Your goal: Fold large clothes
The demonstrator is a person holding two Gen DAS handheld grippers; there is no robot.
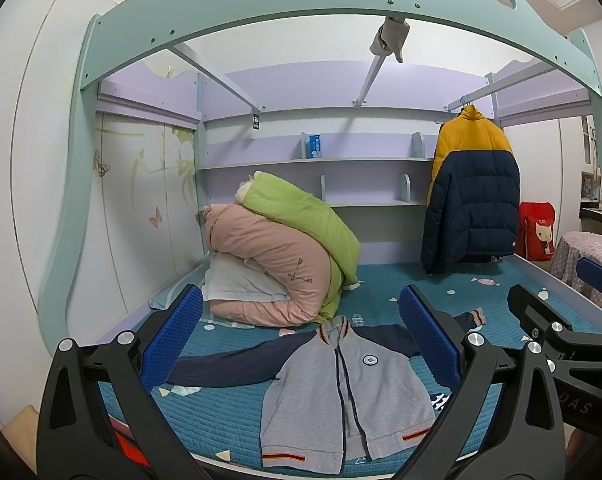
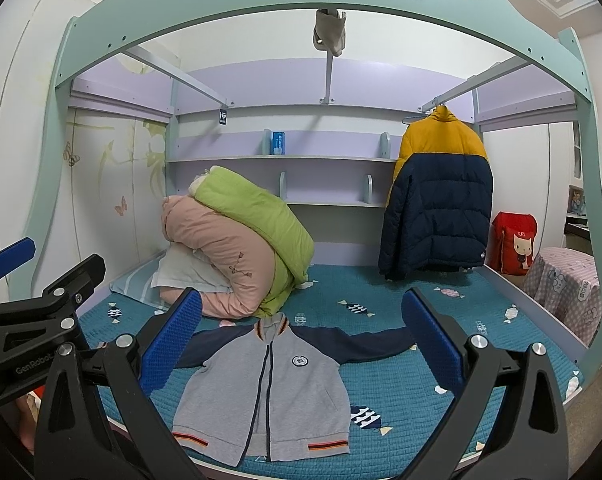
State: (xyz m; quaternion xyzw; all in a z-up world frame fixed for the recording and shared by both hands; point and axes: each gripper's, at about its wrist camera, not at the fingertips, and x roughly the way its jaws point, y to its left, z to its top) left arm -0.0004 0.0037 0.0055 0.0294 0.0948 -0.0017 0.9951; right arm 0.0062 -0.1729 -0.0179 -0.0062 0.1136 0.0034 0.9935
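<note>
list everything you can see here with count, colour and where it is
jacket: 1, grey body with navy sleeves, spread flat on the bed, front up
bedspread: 1, teal with candy print, covering the bed
folded quilts: 2, pink below and green on top, back left of the bed
puffer coat: 1, yellow and navy, hanging at back right
red bag: 1, red, right of the bed
left gripper: 1, black with blue pads, open, above the jacket
right gripper: 1, same colours, open, above the jacket
</note>
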